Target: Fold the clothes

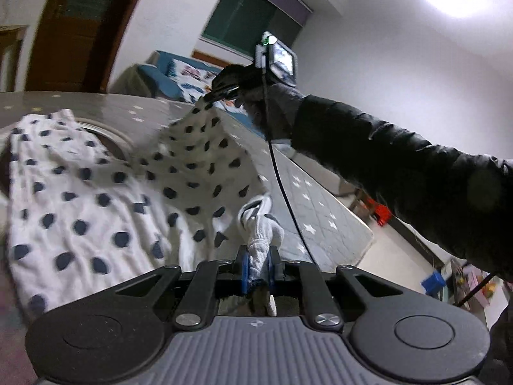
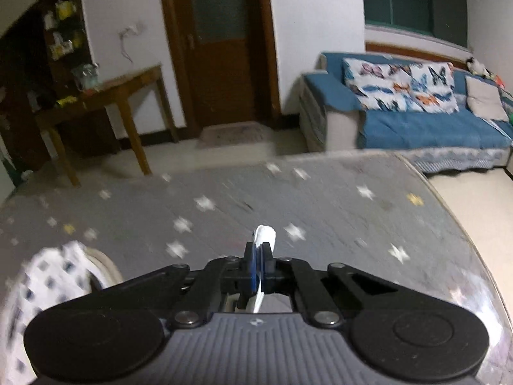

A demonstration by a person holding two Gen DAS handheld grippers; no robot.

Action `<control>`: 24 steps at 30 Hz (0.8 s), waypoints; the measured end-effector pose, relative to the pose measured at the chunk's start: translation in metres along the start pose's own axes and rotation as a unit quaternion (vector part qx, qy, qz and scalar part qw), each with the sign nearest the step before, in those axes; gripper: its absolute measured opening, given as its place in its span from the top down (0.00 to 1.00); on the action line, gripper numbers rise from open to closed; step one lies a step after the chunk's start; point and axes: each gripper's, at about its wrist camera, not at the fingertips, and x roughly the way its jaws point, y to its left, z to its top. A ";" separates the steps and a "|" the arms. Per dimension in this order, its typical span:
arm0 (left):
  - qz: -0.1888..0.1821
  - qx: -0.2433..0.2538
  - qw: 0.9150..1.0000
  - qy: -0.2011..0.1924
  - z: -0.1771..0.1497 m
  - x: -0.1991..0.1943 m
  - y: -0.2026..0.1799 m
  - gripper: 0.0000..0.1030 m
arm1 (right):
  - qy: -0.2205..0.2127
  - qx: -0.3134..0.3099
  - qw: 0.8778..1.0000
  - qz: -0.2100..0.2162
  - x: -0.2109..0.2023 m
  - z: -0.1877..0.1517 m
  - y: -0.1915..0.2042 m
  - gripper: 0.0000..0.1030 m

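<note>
Two grippers are clamped on one white garment with dark blue spots (image 1: 96, 192), which is lifted partly off the grey, star-printed bench (image 1: 320, 199). A bunched white edge is pinched between the blue-padded fingers of the left gripper (image 1: 258, 263). A far corner of the cloth is held up by the right gripper (image 1: 221, 91), seen from the left wrist at the end of a black sleeve (image 1: 400, 166). In the right wrist view, a thin white fold is gripped by closed fingers (image 2: 267, 261), above the bench. The rest of the garment lies draped at the left, over a round rim (image 1: 109, 131). A blue sofa (image 2: 416, 125) is seen beyond.
</note>
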 end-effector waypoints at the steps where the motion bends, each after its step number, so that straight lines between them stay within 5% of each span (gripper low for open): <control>1: 0.004 -0.007 1.000 -0.008 -0.002 -0.008 0.003 0.88 | -0.005 -0.001 1.000 0.006 -0.002 0.006 0.010 0.98; 10: 0.040 -0.105 0.991 -0.066 -0.029 -0.071 0.032 0.88 | -0.011 -0.039 0.998 0.044 0.018 0.026 0.120 0.99; 24: 0.065 -0.210 0.973 -0.075 -0.062 -0.099 0.070 0.88 | 0.006 -0.139 0.986 0.087 0.064 0.012 0.292 0.99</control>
